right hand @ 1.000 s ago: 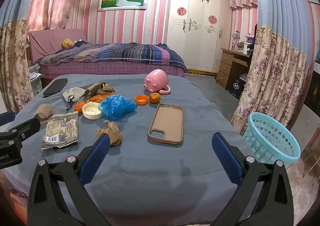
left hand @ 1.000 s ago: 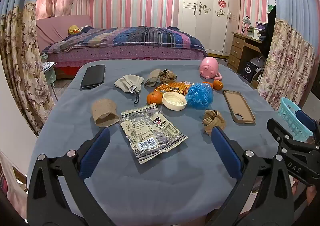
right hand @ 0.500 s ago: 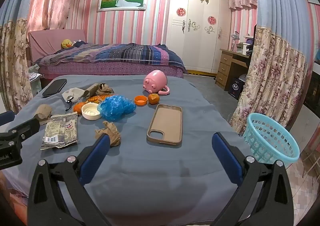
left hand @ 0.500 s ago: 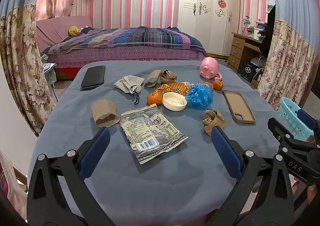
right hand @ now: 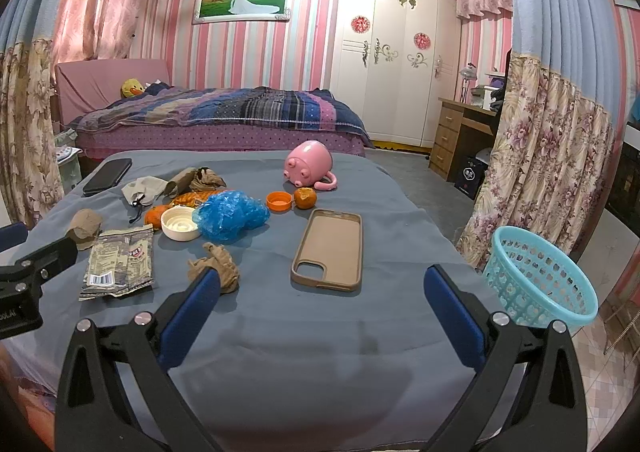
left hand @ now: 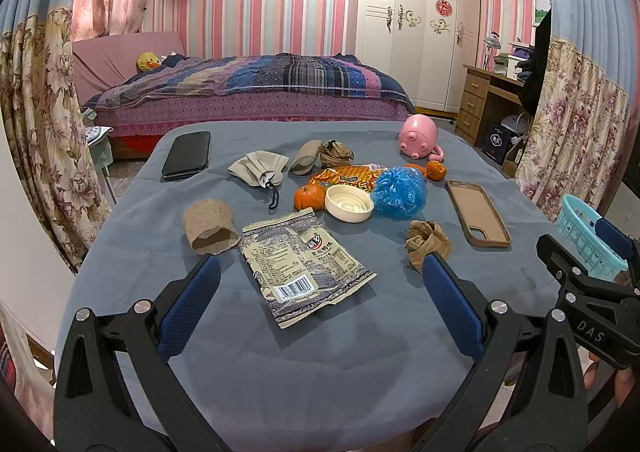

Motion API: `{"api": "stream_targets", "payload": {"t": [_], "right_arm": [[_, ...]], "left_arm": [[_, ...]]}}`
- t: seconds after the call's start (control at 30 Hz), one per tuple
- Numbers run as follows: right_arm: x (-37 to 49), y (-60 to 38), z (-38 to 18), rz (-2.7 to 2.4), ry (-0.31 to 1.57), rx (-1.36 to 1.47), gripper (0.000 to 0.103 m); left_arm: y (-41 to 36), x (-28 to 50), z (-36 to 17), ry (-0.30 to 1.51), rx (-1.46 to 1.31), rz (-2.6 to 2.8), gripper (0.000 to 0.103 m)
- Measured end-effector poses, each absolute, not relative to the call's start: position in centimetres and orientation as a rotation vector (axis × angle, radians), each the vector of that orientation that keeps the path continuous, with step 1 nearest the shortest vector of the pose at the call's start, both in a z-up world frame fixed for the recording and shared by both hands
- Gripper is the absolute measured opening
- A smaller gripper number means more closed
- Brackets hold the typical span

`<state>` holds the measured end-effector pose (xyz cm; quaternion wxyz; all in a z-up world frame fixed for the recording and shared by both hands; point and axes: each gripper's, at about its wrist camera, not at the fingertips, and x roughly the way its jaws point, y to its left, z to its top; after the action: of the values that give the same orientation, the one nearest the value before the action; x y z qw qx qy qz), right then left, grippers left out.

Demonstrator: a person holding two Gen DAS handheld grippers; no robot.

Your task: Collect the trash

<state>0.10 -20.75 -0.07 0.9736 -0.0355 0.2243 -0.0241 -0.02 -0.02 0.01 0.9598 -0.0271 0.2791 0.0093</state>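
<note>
- The flat grey printed snack wrapper with a barcode (left hand: 304, 264) lies on the blue-grey cloth-covered bench (left hand: 320, 364), just ahead of the left tool (left hand: 320, 304), whose blue-padded fingers are spread wide with nothing between them.
- A crumpled brown paper wad (left hand: 428, 244) sits right of the wrapper, close by the left tool's right pad; in the right wrist view the same wad (right hand: 216, 264) is partly covered by the right tool's left pad.
- The right tool (right hand: 320, 308) hangs over bare cloth at the near edge, fingers likewise wide apart and empty.
- A brown paper cup on its side (left hand: 210, 228) lies left of the wrapper; beyond are a white plastic lid (left hand: 348, 203), a crumpled blue plastic bag (left hand: 398, 191), an orange snack packet (left hand: 344, 177) and a tangerine (left hand: 310, 197).
- A tan phone case (right hand: 330, 248) lies face up right of the wad; a pink pig-shaped mug (right hand: 310, 165) lies tipped at the far side.
- The light-blue plastic lattice basket (right hand: 540, 276) stands off the bench's right edge; the right wrist view shows it whole, the left wrist view only partly, behind the other tool.
- An orange bottle cap (right hand: 279, 200) shows clearly only from the right wrist.
</note>
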Motion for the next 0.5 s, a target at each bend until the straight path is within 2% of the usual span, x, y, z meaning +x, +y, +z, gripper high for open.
{"api": "stream_targets", "payload": {"t": [0.5], "right_arm": [[0.09, -20.47, -0.05, -0.051, 0.449, -0.074, 0.099]], "left_arm": [[-0.09, 0.12, -0.21, 0.567, -0.048, 0.02, 0.098]]}}
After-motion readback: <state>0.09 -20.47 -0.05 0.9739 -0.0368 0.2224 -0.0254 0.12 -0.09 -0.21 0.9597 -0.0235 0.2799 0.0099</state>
